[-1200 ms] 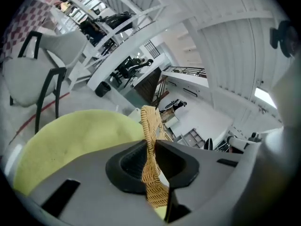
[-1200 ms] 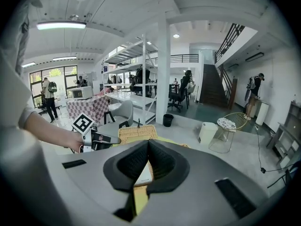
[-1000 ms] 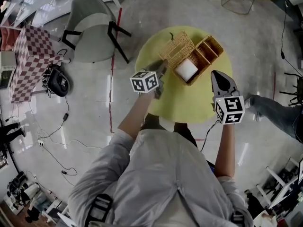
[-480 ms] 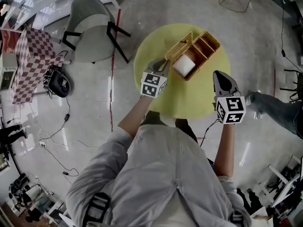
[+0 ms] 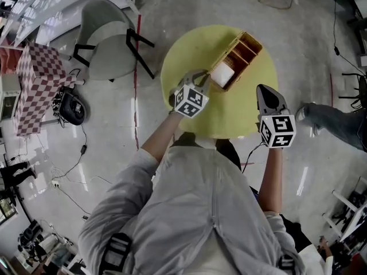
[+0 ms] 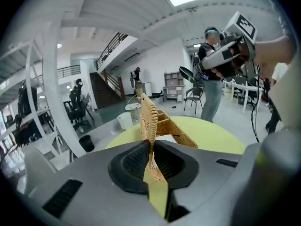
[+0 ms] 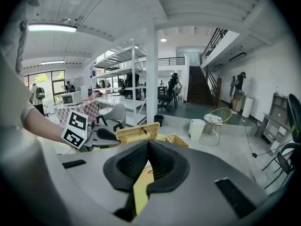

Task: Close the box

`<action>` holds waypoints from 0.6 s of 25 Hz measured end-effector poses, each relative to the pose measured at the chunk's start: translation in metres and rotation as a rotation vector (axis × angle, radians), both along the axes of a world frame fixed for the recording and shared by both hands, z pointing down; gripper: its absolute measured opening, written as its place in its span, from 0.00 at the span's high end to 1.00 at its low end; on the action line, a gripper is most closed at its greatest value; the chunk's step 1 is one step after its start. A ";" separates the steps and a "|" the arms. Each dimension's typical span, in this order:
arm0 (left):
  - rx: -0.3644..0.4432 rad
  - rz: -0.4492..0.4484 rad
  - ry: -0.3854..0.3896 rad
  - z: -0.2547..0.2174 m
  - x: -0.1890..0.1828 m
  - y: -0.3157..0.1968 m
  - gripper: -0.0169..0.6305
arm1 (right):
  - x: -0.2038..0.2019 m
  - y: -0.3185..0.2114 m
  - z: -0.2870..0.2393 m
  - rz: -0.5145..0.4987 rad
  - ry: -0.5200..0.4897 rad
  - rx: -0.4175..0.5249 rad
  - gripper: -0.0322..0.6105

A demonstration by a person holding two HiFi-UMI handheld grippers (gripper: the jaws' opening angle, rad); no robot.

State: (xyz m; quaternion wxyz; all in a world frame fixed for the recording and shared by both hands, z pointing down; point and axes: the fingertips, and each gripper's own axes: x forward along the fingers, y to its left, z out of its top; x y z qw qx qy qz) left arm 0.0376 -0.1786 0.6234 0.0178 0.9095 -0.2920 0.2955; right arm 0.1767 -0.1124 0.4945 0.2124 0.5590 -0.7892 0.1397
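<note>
Now the closing looks midway: the left tool point(image 6: 151, 142) is clenched on the free edge of the wicker lid point(image 6: 148, 114), which stands about upright beside the box point(image 5: 243, 50) on the yellow bench point(image 5: 183, 53). Next, I judge, the lid must swing on over the box and down flat before release. The right tool point(image 5: 266, 90) hangs shut and empty nearby. A second ago the lid leaned outward, away from the box.

The counter point(image 5: 229, 118) lies bare nearside of the box point(image 5: 245, 49); its upright lid point(image 6: 149, 114) and the left gripper point(image 5: 202, 77) crowd the box's left.
</note>
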 end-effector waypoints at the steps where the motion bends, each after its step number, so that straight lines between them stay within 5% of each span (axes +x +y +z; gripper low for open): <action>1: 0.022 0.033 -0.036 0.001 0.002 0.002 0.89 | 0.000 0.003 0.000 0.010 0.000 0.001 0.92; 7: 0.126 0.231 -0.232 0.013 0.019 0.022 0.89 | 0.002 0.021 0.006 0.067 -0.003 -0.006 0.92; 15: 0.085 0.365 -0.284 0.032 0.033 0.039 0.82 | 0.004 0.033 0.011 0.112 -0.004 -0.025 0.92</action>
